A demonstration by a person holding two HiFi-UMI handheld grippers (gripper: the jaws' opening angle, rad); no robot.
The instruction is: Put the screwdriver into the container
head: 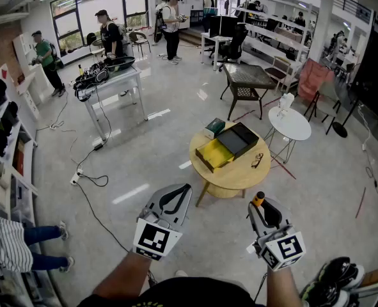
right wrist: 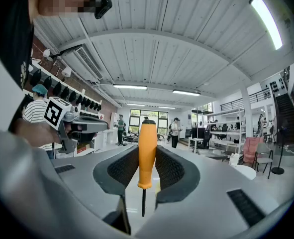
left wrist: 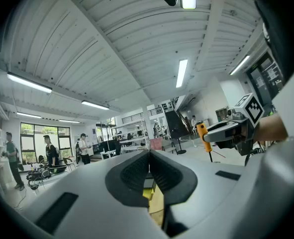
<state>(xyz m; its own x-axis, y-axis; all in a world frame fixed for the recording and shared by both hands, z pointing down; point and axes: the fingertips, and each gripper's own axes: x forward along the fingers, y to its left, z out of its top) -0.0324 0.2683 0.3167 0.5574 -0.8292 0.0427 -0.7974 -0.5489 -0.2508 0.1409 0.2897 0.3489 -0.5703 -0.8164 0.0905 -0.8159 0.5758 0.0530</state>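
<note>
Near the round wooden table, the right gripper pinches a smooth orange-handled screwdriver; the left gripper, ribbed jaws together, holds nothing.

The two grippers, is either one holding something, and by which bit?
The right gripper clamps the screwdriver by its orange handle; left gripper holds nothing.

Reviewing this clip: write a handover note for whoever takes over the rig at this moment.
Left tool: shut, empty.
Right tool: shut on the screwdriver, gripped by its orange handle.
Container: open yellow box on the round table, ahead of both tools.
Done: screwdriver is in the grip.
Left: carry it over the container and release it inside.
</note>
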